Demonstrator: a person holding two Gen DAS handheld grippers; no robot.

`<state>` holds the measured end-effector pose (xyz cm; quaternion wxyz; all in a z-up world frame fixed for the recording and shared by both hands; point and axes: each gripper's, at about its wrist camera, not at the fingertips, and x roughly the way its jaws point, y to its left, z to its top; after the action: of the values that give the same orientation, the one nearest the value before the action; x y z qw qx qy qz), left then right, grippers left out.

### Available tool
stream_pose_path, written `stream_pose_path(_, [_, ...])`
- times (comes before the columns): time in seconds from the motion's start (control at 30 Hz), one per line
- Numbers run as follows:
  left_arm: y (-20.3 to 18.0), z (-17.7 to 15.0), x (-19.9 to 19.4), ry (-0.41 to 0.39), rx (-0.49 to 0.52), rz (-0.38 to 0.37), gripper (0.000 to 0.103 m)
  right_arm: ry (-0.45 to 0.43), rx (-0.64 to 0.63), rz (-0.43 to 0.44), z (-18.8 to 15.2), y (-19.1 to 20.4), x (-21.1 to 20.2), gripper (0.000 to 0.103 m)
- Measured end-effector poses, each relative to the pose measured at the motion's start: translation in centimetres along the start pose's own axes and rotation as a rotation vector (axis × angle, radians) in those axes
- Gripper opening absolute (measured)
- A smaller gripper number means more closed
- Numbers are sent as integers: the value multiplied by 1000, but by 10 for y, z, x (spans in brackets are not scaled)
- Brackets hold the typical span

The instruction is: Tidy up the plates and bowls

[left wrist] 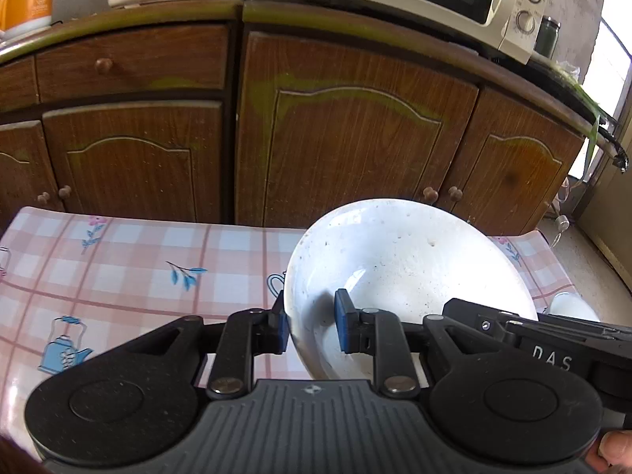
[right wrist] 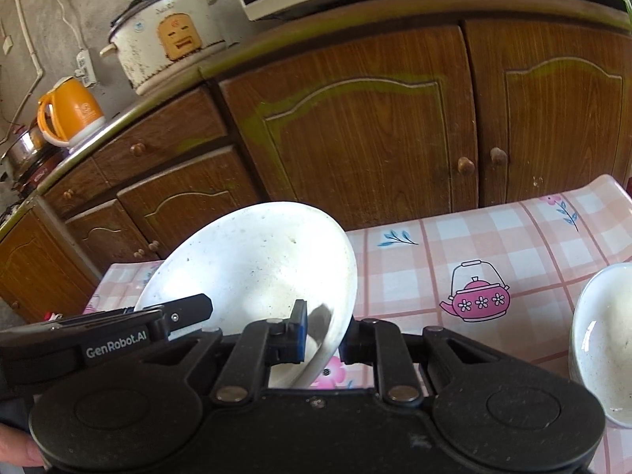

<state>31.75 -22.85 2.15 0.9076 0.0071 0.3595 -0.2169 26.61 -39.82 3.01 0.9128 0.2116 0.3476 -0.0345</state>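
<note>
The white bowl [left wrist: 407, 276], tilted above the checked tablecloth [left wrist: 138, 260], is clamped at opposite rims by left gripper [left wrist: 312, 328] and right gripper [right wrist: 322, 333]; glazed, rigid, likely slippery and breakable, best held by the rim.

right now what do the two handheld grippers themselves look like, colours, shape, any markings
Both are matte black plastic. The left gripper has a ribbed grey base, two round side discs, silver pivot pins and blue finger pads. The right gripper has the same linkage, with one blue pad showing. White "GenRobot.AI" and "DAS" lettering marks their sides.
</note>
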Motion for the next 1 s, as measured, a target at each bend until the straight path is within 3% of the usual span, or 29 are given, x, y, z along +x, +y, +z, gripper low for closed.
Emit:
stream_pose_path(0.43, [15, -2, -83, -57, -1, 54, 24, -35, -44, 45, -3, 61, -63, 21])
stream_pose_path(1.0, [39, -29, -158, -88, -24, 124, 24, -40, -98, 102, -32, 124, -118, 21])
